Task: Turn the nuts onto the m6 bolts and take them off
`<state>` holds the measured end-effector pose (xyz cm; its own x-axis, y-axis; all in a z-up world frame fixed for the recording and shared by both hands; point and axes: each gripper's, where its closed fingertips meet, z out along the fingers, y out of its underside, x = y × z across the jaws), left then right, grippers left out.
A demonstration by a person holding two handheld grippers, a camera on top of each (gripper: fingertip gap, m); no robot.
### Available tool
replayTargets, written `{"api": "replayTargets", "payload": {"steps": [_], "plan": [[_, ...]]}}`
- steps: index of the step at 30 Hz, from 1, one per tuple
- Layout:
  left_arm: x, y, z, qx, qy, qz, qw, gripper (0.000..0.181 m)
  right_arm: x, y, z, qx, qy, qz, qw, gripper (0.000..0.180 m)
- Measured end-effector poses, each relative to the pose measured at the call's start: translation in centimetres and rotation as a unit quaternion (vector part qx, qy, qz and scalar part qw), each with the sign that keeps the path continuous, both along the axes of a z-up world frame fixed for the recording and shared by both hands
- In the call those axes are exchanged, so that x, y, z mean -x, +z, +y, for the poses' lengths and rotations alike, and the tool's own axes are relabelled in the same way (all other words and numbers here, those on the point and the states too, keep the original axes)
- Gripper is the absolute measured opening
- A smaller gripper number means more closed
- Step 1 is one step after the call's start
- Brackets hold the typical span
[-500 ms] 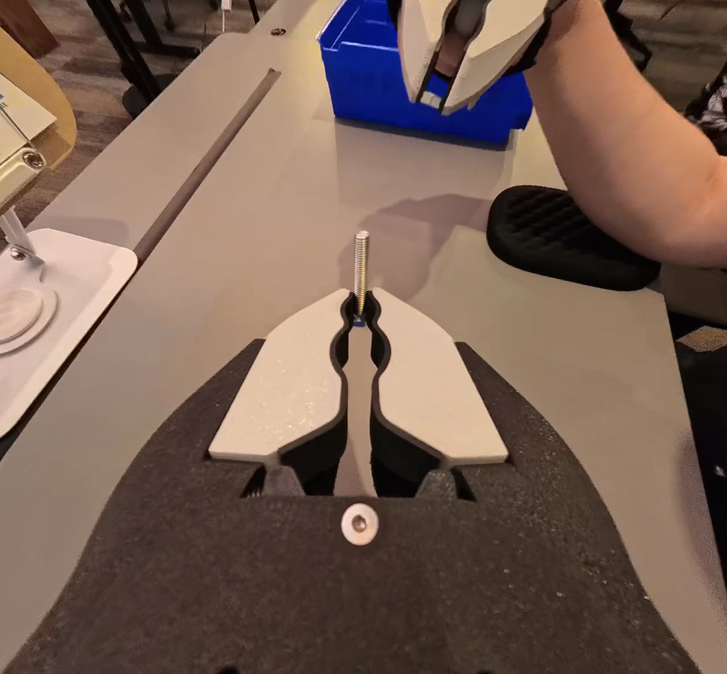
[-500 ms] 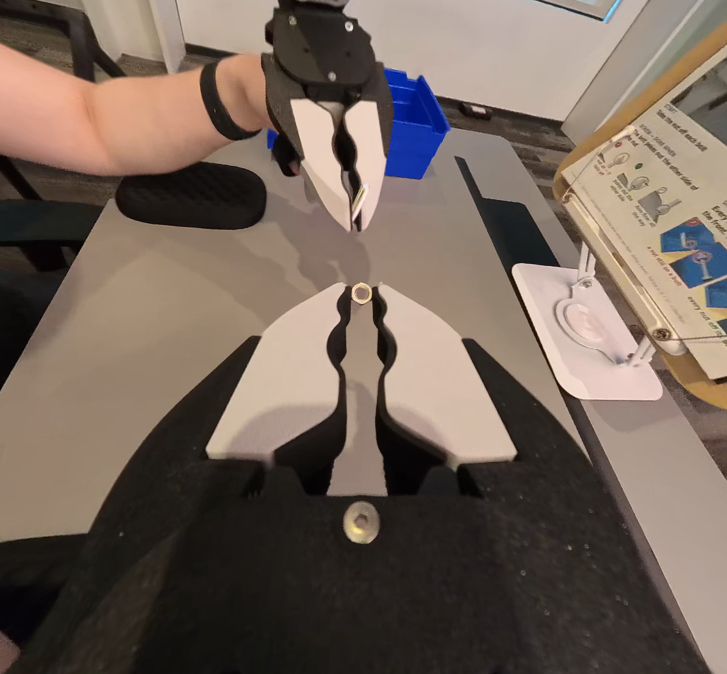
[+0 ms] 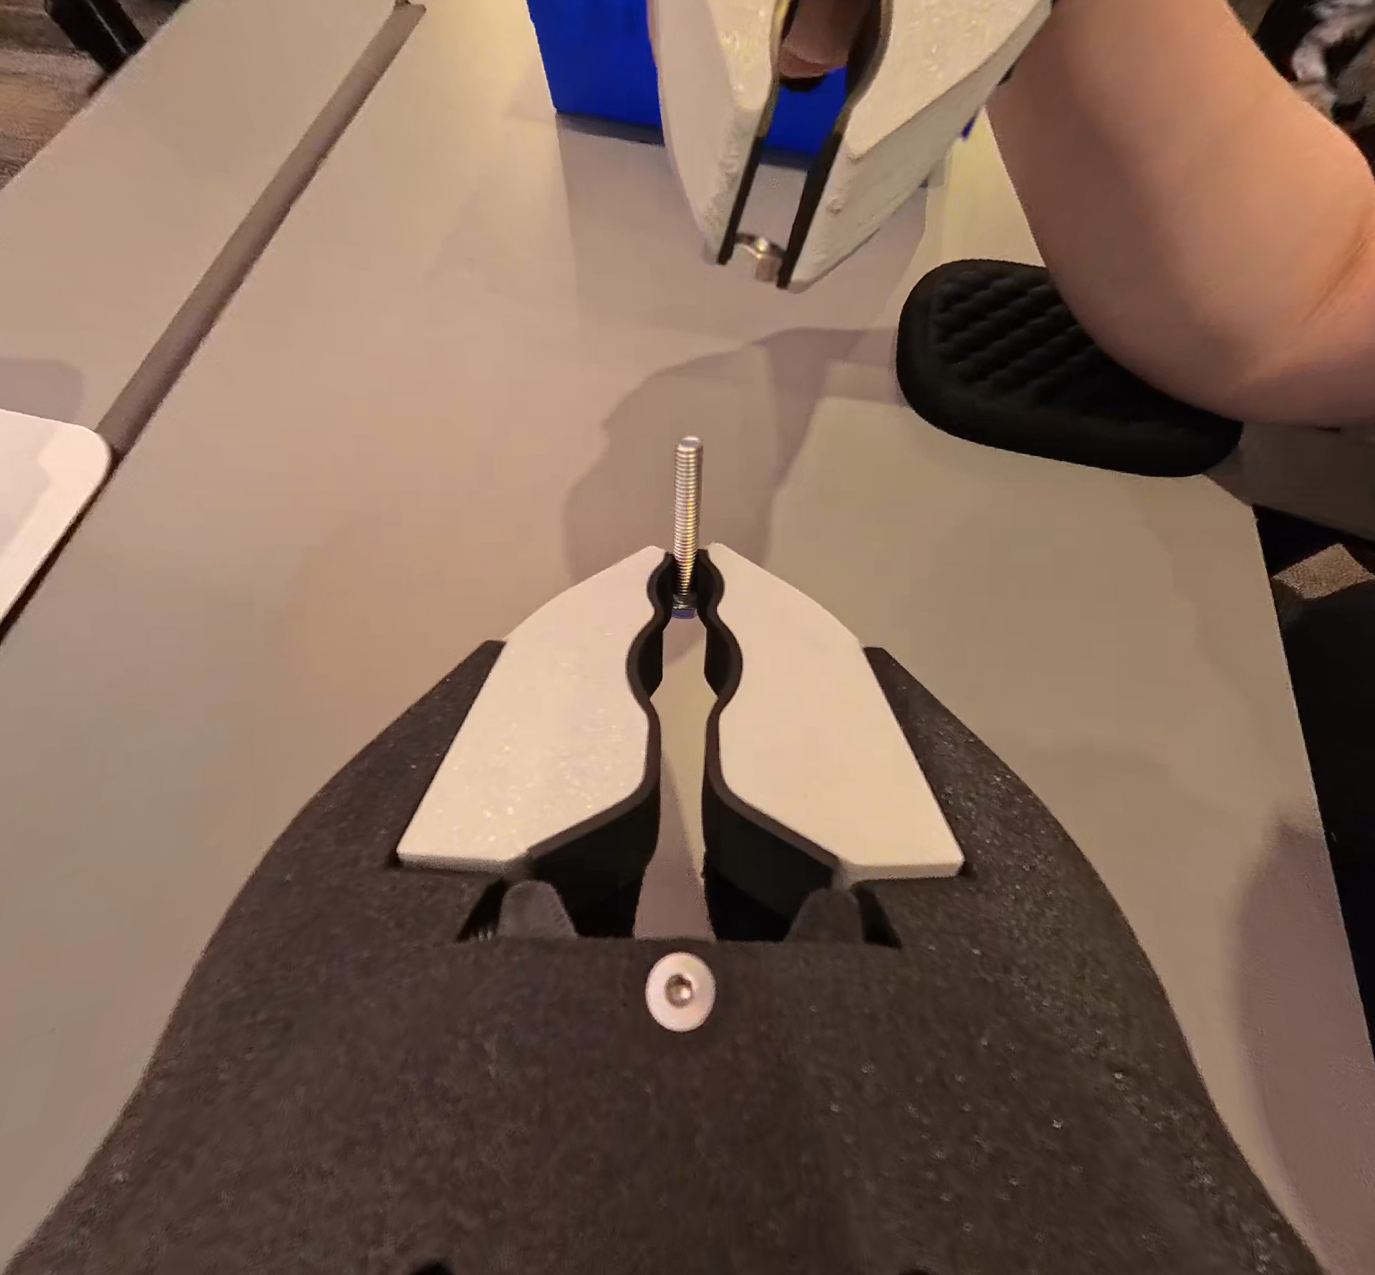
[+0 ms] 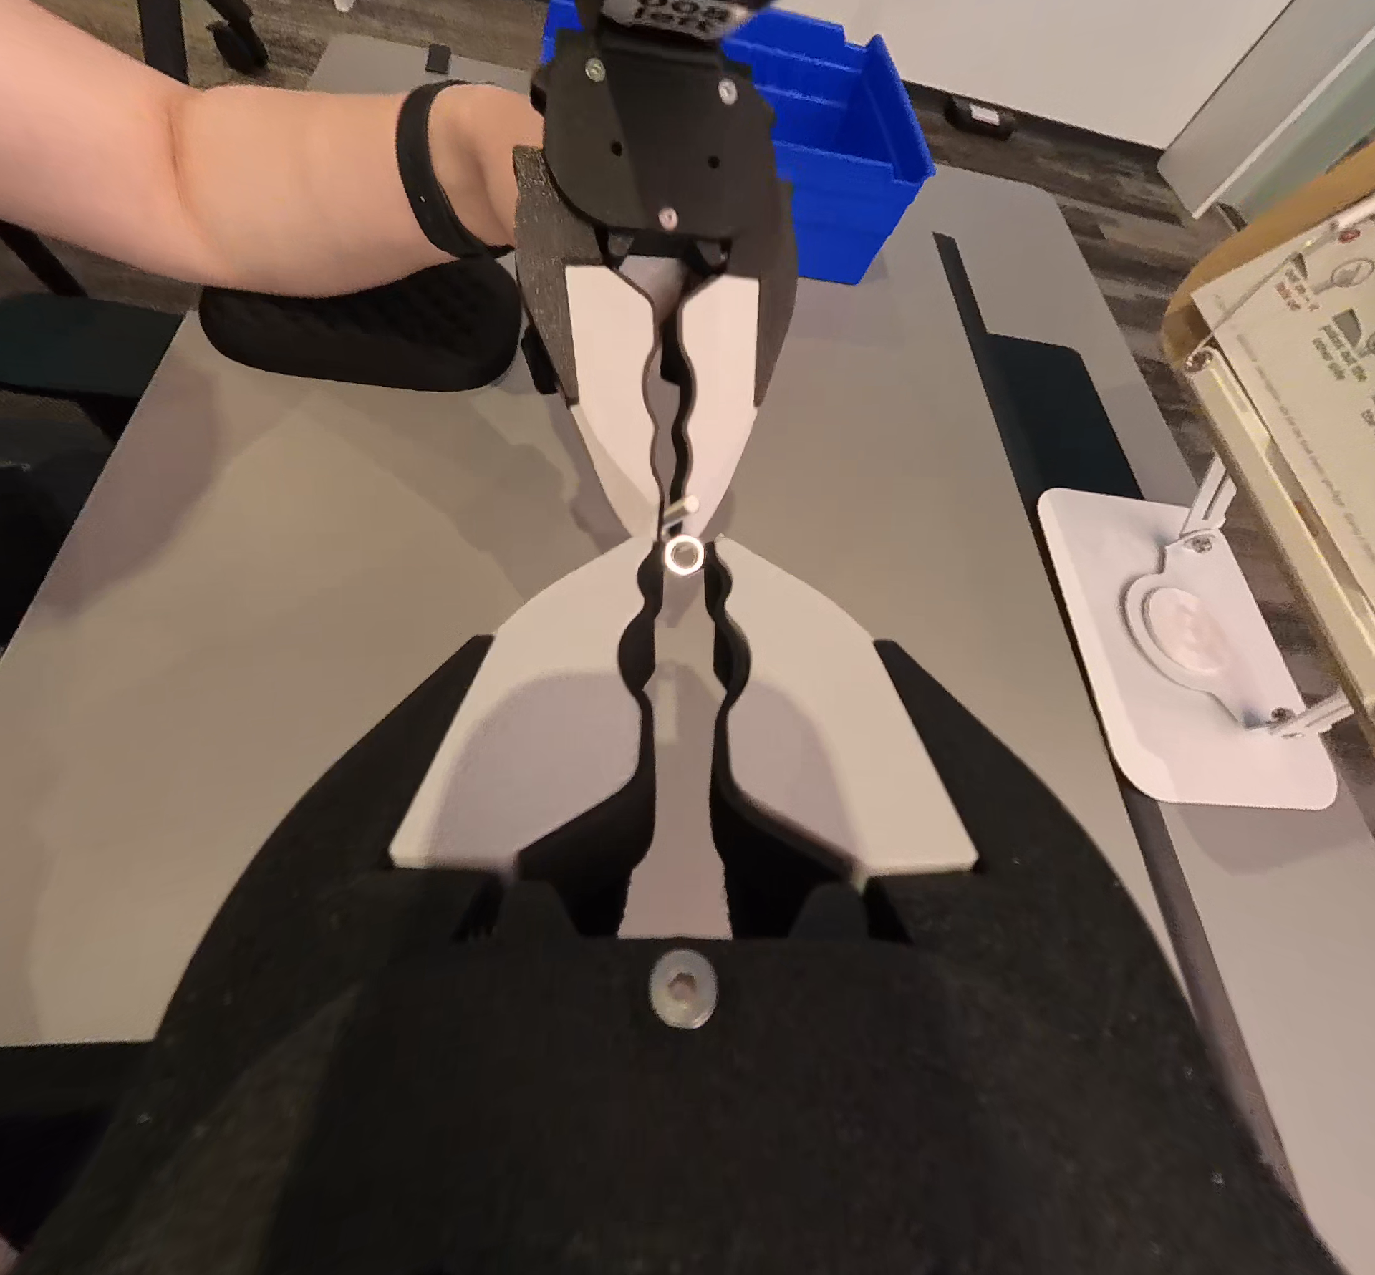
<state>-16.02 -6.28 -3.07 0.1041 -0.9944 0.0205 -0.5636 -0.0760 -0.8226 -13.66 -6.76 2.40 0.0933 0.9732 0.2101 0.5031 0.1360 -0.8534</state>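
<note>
Here the left gripper [image 3: 686, 573] is clenching an m6 bolt [image 3: 687, 495] low on its shank, with the head tucked just behind the fingertips and the threaded length sticking straight out forward, along the line of the fingers. The right gripper [image 4: 683, 555] is pinching a nut [image 4: 684, 556] between its very tips, and the nut's bore is facing back toward the right wrist camera, so its axis is running along that gripper's own fingers too.

In the left wrist view the nut [image 3: 757, 250] is hanging above and slightly right of the bolt's free end, still apart from it. In the right wrist view the bolt tip [image 4: 682, 507] is showing just beyond the nut, angled slightly to one side instead of pointing squarely into the hole; whether they are touching I cannot tell.

Judging from this, threading is not yet starting, and the coming move is depending on bringing the two axes into one line before any turning.

Both grippers are working over the grey table [image 3: 335, 421], with a blue bin [image 4: 833, 146] standing at its far end
</note>
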Motion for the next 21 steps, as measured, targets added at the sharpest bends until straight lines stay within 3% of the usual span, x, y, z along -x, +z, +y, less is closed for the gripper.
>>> {"api": "replayTargets", "payload": {"steps": [5, 21], "plan": [[-0.1, -1.7, -0.8, 0.011, -0.012, 0.043, 0.999, 0.005, 0.4, -0.3, -1.5, -0.006, 0.039, -0.011, 0.999, 0.01], [-1.1, -1.6, -1.4, -0.019, -0.038, 0.028, 0.999, 0.005, 1.3, -2.7, -1.4, -0.016, 0.073, -0.048, 0.996, 0.01]]}}
